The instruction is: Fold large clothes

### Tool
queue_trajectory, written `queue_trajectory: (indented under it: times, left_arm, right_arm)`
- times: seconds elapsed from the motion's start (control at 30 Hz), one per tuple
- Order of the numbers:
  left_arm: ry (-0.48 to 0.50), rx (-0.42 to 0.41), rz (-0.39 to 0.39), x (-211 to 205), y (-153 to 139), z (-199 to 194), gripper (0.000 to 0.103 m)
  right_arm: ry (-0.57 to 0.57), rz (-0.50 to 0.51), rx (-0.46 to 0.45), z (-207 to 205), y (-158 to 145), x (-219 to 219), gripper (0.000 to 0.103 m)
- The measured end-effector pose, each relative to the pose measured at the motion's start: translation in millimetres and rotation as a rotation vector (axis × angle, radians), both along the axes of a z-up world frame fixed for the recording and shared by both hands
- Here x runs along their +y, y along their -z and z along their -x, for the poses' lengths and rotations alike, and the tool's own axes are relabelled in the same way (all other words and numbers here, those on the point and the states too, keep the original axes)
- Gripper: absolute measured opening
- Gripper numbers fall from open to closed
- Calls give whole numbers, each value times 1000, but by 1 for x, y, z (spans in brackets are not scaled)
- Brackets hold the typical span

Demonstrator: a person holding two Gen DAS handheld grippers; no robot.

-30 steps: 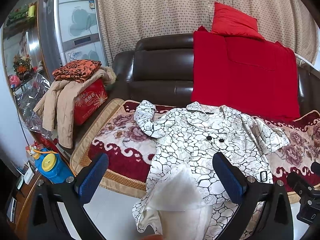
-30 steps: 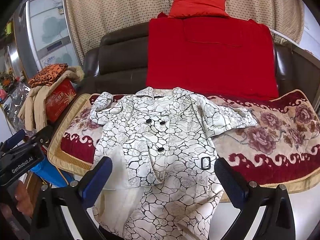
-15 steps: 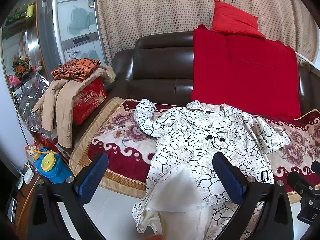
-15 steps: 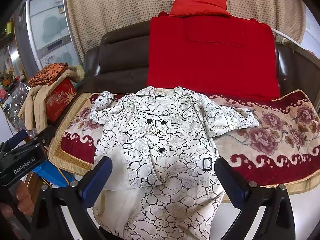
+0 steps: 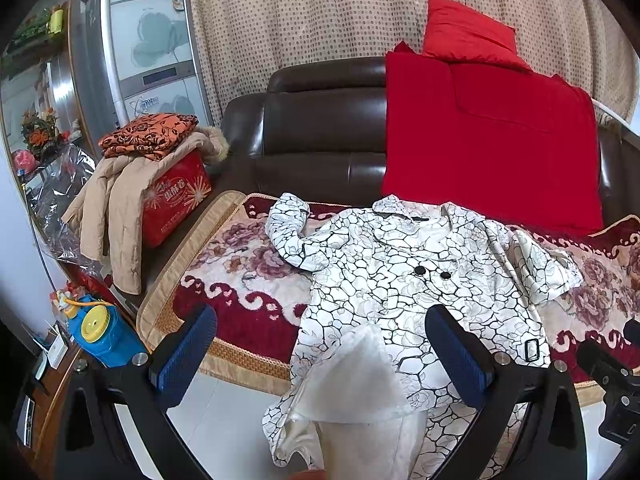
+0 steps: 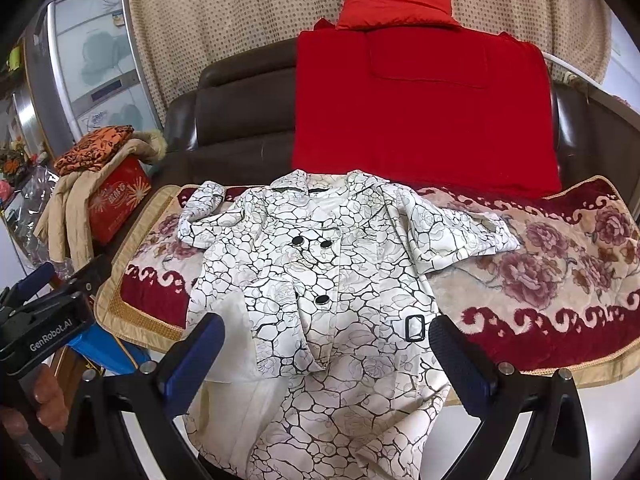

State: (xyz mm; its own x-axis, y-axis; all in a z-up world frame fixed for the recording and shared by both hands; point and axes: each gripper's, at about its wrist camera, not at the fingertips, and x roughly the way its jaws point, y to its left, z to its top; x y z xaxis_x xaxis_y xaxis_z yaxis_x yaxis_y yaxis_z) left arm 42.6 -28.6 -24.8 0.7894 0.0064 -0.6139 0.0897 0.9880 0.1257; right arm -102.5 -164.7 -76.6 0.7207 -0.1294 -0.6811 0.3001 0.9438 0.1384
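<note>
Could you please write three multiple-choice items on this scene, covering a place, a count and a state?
1. Where does the folded orange-and-black patterned cloth lie?
A. on the beige padded jacket over the red printed box
B. on the red cushion
C. on the floor

2. How many black buttons show on the white coat with black crackle pattern in the right wrist view?
A. one
B. three
C. six

3. How does the right gripper stand?
A. shut on a sleeve
B. open, holding nothing
C. shut on the buckle

Answers: 1 A, it tops the jacket-draped box; 2 B, two side by side and one below; 3 B, its blue pads stand wide apart over the coat.
</note>
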Motion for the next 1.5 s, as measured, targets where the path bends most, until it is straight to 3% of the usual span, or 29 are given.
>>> queue_trajectory:
  times: [0.67, 0.8, 1.0, 1.07, 1.37, 1.5]
  left_arm:
    - [-13, 42, -9, -5, 11, -15, 103]
    - [21, 72, 30, -9, 24, -10, 103]
    - [165, 145, 148, -25, 53, 18, 103]
    - [195, 147, 153, -28, 57, 27, 103]
    - [146, 119, 221, -11, 52, 43, 103]
    - [199, 113, 243, -15, 50, 45, 103]
  right_arm:
    - [-5, -24, 24, -15, 8, -10, 103]
    - [-1, -25, 26, -18, 11, -14, 103]
    - [35, -25, 37, -23, 17, -30, 103]
    - [48, -3, 33, -24, 17, -33, 103]
    - [97, 41, 5, -23, 10, -50, 103]
    - [110, 58, -5, -22, 8, -55, 103]
